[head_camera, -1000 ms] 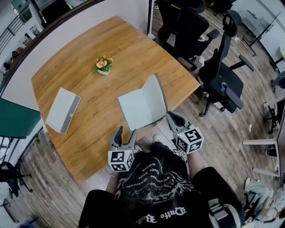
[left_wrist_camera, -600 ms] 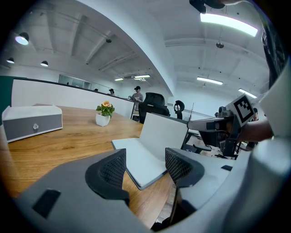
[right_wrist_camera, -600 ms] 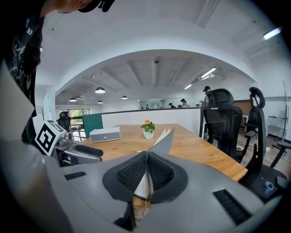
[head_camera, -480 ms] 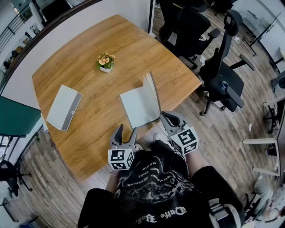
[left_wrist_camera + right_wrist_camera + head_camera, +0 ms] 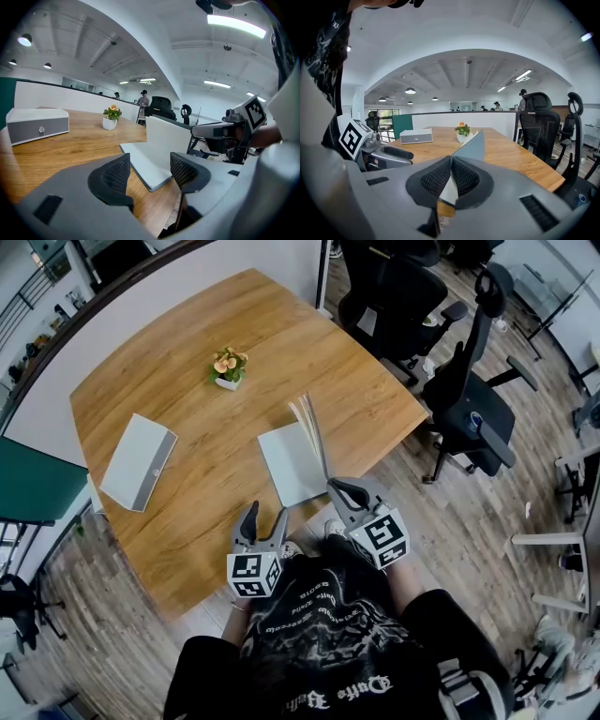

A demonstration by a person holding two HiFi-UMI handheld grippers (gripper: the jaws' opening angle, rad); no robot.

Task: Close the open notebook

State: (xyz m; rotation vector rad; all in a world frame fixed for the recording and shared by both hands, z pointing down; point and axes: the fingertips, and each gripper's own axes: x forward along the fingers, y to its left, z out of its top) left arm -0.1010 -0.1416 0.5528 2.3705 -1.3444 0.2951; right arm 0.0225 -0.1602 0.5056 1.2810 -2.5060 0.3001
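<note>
Far left on the light wooden counter [image 5: 169,409] sits a flat white-and-grey box [image 5: 138,461]; further back is a small white pot of orange flowers [image 5: 228,368]; neither matters here. The left tool [image 5: 264,518] hovers at the near edge, jaws apart with nothing in them, and the book's near corner lies just ahead of it. The pale grey softcover notebook [image 5: 289,463] lies near that edge, towards the counter's right side; its left half is flat on the wood, and its right cover stands about upright with a few pages fanning loose. The right tool [image 5: 337,491] is clenched on the near corner of that raised cover.

My read on handling: it's light and thin, so the cover will bend rather than swing as one stiff board; a corner pinch may let it twist or slide out if the card is slick; gripping nearer the middle of the outer edge would steer it better. The flat half isn't pinned, so it might skate; the free left tool could hold it down.
</note>
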